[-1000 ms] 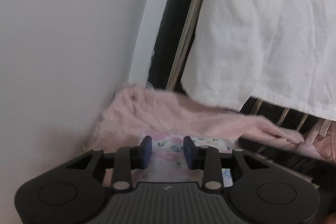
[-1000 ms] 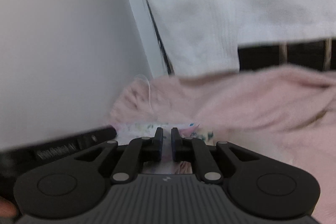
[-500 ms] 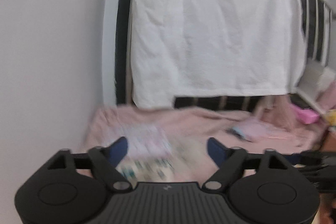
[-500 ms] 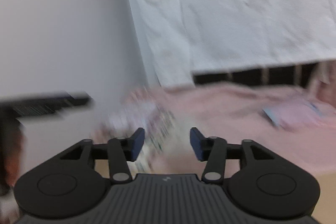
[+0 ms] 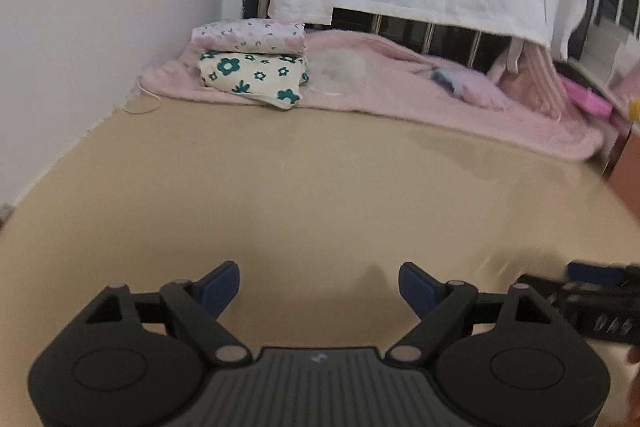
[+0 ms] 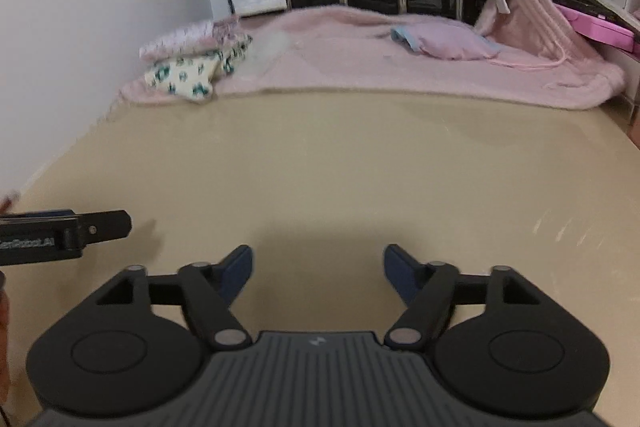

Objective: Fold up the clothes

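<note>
Both hand-held grippers, left point(image 5: 319, 285) and right point(image 6: 317, 267), gape wide and empty over the tan desk point(image 5: 320, 187). Two folded floral garments point(image 5: 252, 65) sit stacked on the pink fleece blanket point(image 5: 400, 87); a crumpled lilac garment point(image 6: 448, 43) looks like the next pick.

We get soft, even indoor light, moderately bright, no harsh glare. Faint shadows sit on the tan surface point(image 5: 320, 187) just ahead of each gripper. Fisheye bends both views, w/ dark vignette at top corners. Left wrist view mostly sharp; its right edge smears w/ motion blur. Right wrist view softer: folded clothes point(image 6: 192, 67) and pink blanket point(image 6: 360, 67) look blurred.
</note>
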